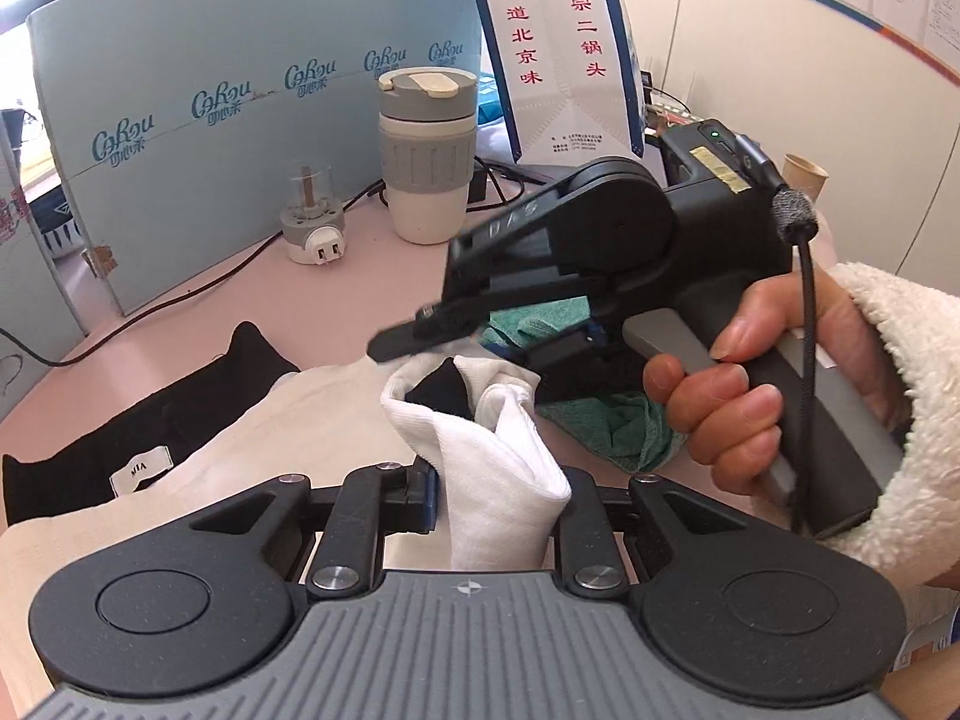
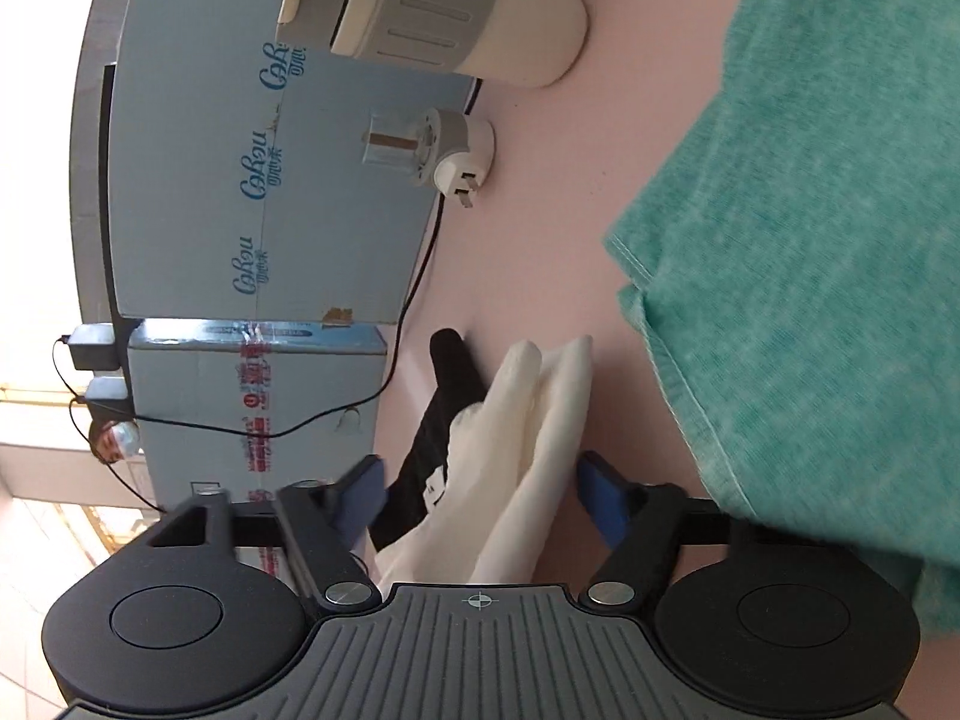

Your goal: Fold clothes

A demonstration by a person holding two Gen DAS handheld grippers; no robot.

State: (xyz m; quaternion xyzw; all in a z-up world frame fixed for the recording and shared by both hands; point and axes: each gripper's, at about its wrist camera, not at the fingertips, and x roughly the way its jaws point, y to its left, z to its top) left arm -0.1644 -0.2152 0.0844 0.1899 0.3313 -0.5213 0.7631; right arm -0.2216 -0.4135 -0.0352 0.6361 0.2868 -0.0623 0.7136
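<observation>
Pink worktop (image 1: 336, 276) fills the scene, backed by a pale blue carton (image 1: 240, 120) and a tall white paper bag (image 1: 558, 48), with office wall sheets behind.

On the worktop lie 3 garments. A white garment (image 1: 492, 456) is bunched up and lifted in a rumpled peak; the left tool (image 1: 498, 504) has its jaws closed on that cloth near the bottom of its own view. A black garment (image 1: 120, 438) lies partly under the white one, its sewn-in label showing. A green garment (image 2: 810, 240) sits crumpled to the right side. The right tool (image 2: 480, 492), held in a hand (image 1: 750, 396) with a fleecy white sleeve (image 1: 900, 408), has its jaws spread apart in its own view, with white cloth running between them but not pinched; in the left view its tips sit just over the top of the white peak.

As a judgement: no garment shows a neat finished fold, so the white piece looks mid-handling and the black and green pieces lie unfolded.

Readable writing: the carton repeats "CoRou" in teal with small Chinese characters beneath. The bag carries red columns "地道北京味" and "正宗二锅头". The black garment's label has short dark lettering too small to read surely. A grey-lidded cup (image 1: 426, 156) and a plug adapter (image 1: 312, 222) stand near the carton.
</observation>
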